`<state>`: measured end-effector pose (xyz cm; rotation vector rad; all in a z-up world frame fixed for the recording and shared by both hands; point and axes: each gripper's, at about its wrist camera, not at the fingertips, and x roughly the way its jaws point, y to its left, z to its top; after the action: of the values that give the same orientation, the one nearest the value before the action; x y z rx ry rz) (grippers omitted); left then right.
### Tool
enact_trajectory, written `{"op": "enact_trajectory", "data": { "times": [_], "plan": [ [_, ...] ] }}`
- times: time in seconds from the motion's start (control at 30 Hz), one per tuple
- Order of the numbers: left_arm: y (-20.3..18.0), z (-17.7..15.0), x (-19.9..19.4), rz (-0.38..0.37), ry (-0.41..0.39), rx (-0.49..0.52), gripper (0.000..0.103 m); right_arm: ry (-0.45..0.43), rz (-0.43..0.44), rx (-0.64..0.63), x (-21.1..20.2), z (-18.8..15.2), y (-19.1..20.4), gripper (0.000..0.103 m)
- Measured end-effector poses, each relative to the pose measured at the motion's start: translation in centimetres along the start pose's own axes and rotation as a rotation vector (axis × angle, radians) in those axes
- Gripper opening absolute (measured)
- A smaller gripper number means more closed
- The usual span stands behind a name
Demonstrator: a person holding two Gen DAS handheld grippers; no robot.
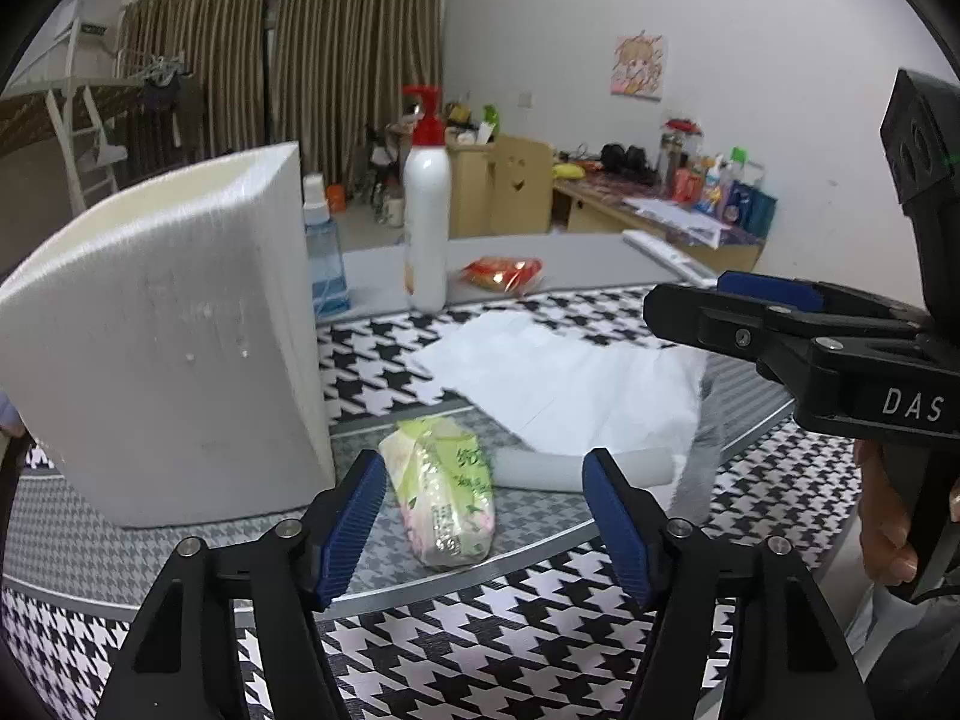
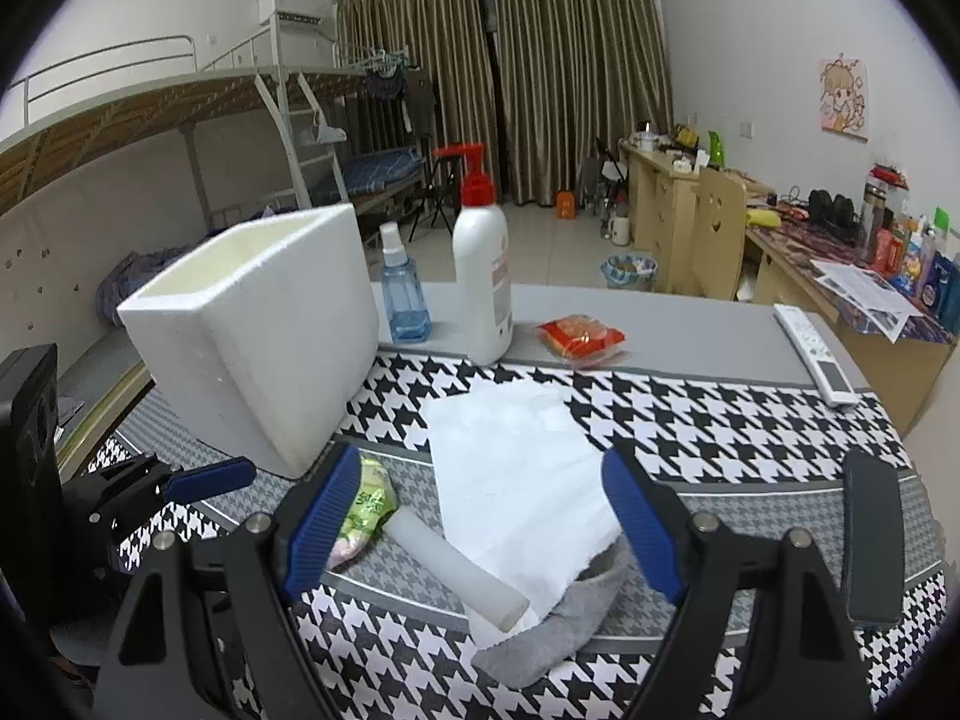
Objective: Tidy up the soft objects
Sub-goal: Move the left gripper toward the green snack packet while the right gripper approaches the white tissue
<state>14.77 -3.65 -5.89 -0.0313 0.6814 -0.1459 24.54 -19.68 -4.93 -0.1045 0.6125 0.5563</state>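
Left fingers (image 1: 372, 513) straddle tissue pack (image 1: 444, 498), untouched.

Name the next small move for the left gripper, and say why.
Probably lower the left gripper a little further and close on the green tissue pack. The pack lies on the houndstooth tablecloth between the open jaws, not yet pinched, beside the white foam box.
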Motion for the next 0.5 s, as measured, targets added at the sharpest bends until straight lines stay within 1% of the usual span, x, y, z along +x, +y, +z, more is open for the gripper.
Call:
{"op": "enact_trajectory", "data": {
  "times": [0.1,0.37,0.5],
  "plan": [
    [0.1,-0.2,0.8,0.006,0.028,0.001,0.061,0.016,0.006,0.000,0.7,0.1,-0.1,0.085],
    [0.5,-0.4,2.1,0.024,0.071,-0.011,0.056,0.076,0.004,-0.003,2.7,-0.1,-0.2,0.079],
    [0.7,-0.5,2.8,0.025,0.097,-0.012,0.050,0.100,0.008,0.003,3.7,-0.1,-0.3,0.075]
  ]
}}
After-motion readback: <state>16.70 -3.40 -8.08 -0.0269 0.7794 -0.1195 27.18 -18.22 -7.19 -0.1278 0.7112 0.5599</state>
